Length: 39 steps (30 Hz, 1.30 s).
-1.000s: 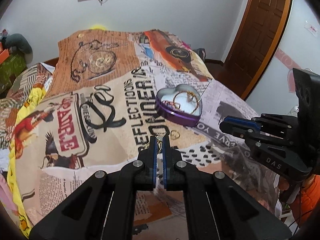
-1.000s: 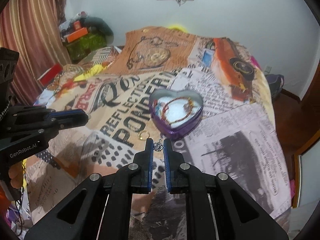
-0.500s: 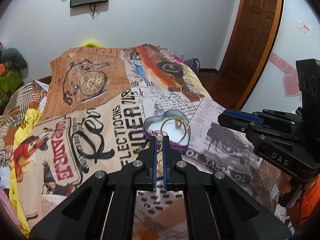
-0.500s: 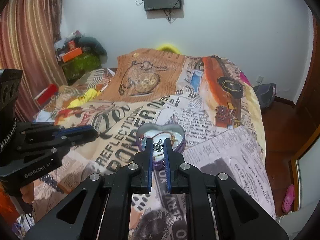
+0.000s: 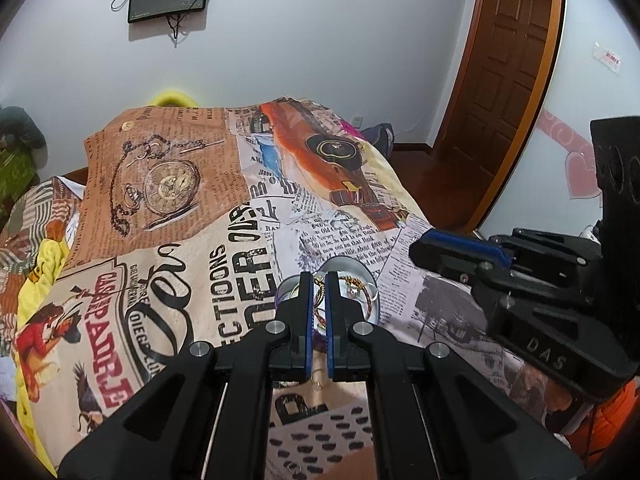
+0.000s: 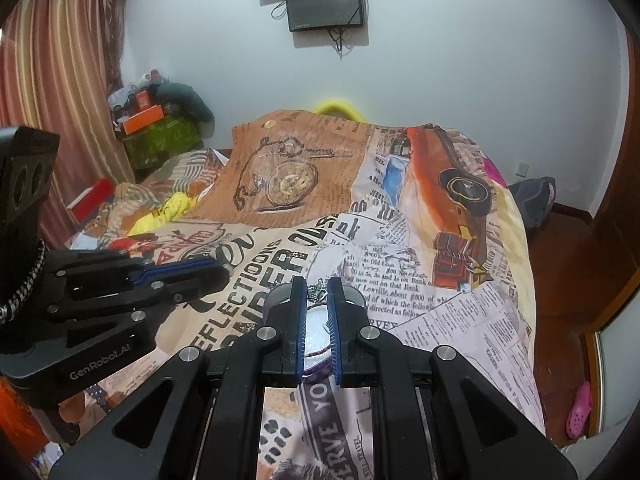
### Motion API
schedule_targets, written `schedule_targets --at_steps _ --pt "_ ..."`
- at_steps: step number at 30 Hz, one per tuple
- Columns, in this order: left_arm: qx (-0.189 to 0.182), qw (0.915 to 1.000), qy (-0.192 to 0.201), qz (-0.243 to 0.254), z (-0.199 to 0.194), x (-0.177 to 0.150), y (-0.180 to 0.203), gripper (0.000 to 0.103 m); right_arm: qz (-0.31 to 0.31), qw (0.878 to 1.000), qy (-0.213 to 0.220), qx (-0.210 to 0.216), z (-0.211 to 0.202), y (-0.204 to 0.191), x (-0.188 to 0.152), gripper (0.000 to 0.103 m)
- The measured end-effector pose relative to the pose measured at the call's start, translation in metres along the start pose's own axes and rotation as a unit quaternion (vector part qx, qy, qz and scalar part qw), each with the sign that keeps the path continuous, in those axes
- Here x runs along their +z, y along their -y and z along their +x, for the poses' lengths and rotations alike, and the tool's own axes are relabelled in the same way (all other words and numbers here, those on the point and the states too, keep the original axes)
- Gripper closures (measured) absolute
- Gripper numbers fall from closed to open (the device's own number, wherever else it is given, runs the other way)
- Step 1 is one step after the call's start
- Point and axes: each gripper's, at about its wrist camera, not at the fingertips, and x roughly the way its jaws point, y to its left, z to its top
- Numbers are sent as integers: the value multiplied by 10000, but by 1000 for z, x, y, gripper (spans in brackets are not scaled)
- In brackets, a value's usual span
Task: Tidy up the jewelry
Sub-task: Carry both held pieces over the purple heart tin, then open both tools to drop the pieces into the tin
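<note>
Bedspread (image 5: 168, 280) with newspaper, pocket-watch and orange-car print covers the bed and carries all task items. Wall monitor (image 6: 325, 4) hangs above the head of the bed; wooden door (image 5: 508, 64) stands at the right in the left wrist view.

Right gripper (image 6: 316, 286) is held above the heart-shaped tin (image 6: 354, 295), jaws drawn narrow and pinching a small silver crown-shaped charm (image 6: 315, 293) at the tips. Silver tin floor and a reddish cord show in the gap between its fingers.

Left gripper (image 5: 318, 280) hangs over the same tin (image 5: 352, 268), jaws narrow with a slim gap. Whether anything is pinched there cannot be told.

Tin rests on the bedspread near mid-bed, purple-walled, holding a gold chain (image 5: 354, 282) and red bracelet (image 5: 318, 312). Small gold ring (image 5: 317, 382) lies on the bedspread beside the tin, seen under the left gripper's fingers.
</note>
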Motion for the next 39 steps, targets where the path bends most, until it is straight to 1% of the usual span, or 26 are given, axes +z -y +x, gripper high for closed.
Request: schedule_targets --at_steps 6,14,20,27,39 --pt "-50 9999 -90 -52 21 5 -3 100 -20 9998 -206 31 18 2 -7 94" --pt "-131 9990 -421 -73 56 2 -6 100 7 9985 -517 166 44 7 -18 94" --pt "-191 9975 -666 -104 72 -3 -10 100 -67 9977 -656 175 58 8 -23 94" --pt "-278 9956 -873 -199 81 -5 -16 100 -129 9967 -781 184 68 7 -26 94" --pt "-245 9959 -858 -161 70 -3 -16 100 -269 9958 -876 88 74 3 -28 94"
